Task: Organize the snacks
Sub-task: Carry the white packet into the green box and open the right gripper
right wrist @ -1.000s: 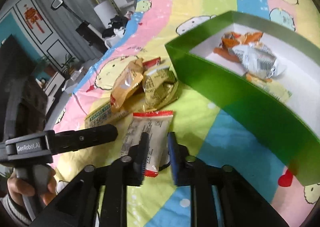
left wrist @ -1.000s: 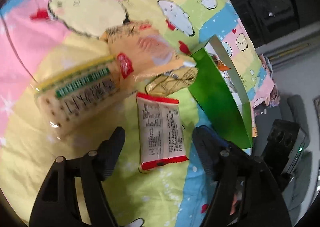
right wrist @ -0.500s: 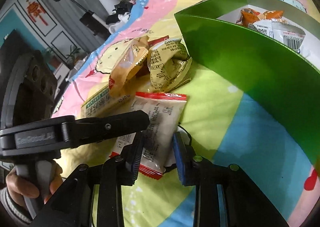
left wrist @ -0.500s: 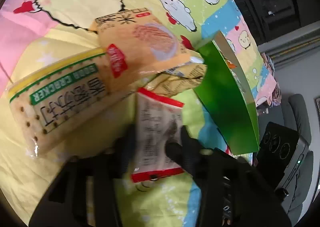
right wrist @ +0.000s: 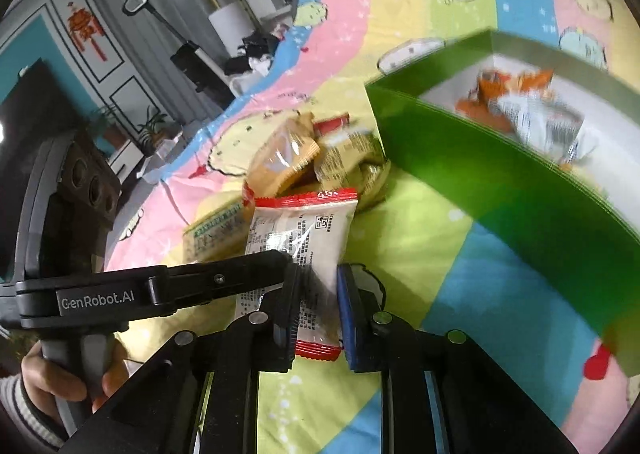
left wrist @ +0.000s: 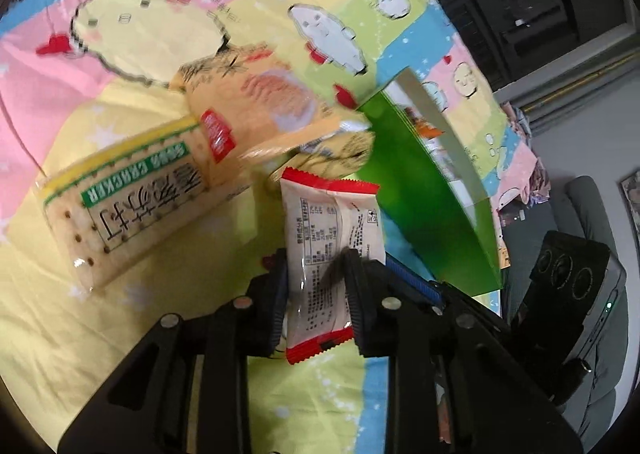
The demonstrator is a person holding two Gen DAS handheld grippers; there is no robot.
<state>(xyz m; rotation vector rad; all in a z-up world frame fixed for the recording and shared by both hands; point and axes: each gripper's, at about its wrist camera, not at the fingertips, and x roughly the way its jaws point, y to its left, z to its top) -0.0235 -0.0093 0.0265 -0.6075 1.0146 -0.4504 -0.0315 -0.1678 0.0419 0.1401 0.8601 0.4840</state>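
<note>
Left gripper point(left wrist: 316, 294) fingers have just been closing and are now clamped on the white snack packet point(left wrist: 334, 238) with red crimped ends, pads pressing its lower half, packet standing up between them at lower centre of the left wrist view. Right gripper point(right wrist: 316, 302) has also just closed further; in the right wrist view its dark finger and blue-padded finger point(right wrist: 348, 310) sit tight against the same packet point(right wrist: 304, 242) near its bottom red edge, so both grippers have hold of one packet. Left gripper's finger arm point(right wrist: 224, 280) crosses in from the left of that view, with a hand point(right wrist: 60, 382) on its handle at lower left. The packet is over the bed's cartoon blanket point(left wrist: 120, 334), just beside the near wall of the green box point(right wrist: 500, 181), which fills the right side of the right wrist view; box rim is open on top, white inside, with orange and silver wrappers point(right wrist: 528, 109) in it. Behind the packet, centre frame: a long cracker pack point(left wrist: 128, 205), an orange pouch point(left wrist: 260, 105) lying over its end, and a crumpled tan wrapper point(right wrist: 352, 161) touching the box corner. Open blanket at lower left of the left wrist view and lower right of the right wrist view. Frames are a bit blurred.
</note>
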